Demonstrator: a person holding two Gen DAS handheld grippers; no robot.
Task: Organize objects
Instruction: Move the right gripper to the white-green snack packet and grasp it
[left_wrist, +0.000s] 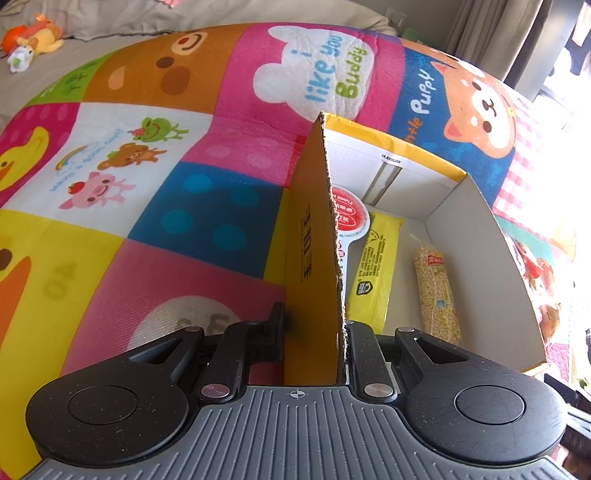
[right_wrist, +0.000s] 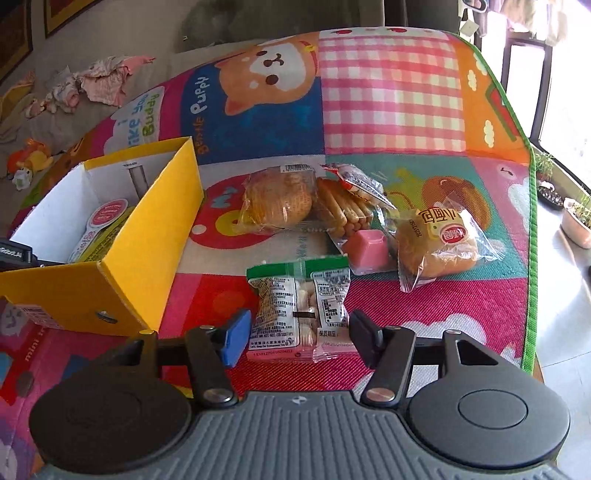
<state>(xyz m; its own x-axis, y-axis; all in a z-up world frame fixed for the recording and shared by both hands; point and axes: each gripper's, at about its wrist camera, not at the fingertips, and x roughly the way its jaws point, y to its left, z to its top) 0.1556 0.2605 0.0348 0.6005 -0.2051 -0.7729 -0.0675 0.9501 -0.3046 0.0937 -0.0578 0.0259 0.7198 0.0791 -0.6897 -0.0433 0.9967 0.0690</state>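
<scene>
While the left gripper (left_wrist: 314, 332) stays out of the reach, pinched narrow on the near wall of the yellow box (right_wrist: 147, 236) and steadying it, the step in hand looks to be picking up the green-topped snack packet (right_wrist: 299, 306). That packet lies flat on the play mat (right_wrist: 424, 306) toward its near edge, just right of the box's near corner. The right gripper (right_wrist: 299, 334) straddles its lower end, jaws part-way open, with the blue pad (right_wrist: 236, 338) close at 1 side and the black finger (right_wrist: 364, 336) at the other; neither clearly presses yet.

To do it well, I would close squarely across the packet's body rather than on the crinkly seal, so it does not slip. Lift it straight up before swinging left over the box wall. Inside, 3 items already lie along the floor: a red-labelled pack (left_wrist: 349, 218), a yellow bar (left_wrist: 375, 266) and a grain stick (left_wrist: 437, 291). Aim for the bare floor beside them. 4 more wrapped snacks (right_wrist: 354, 218) wait mid-mat.
</scene>
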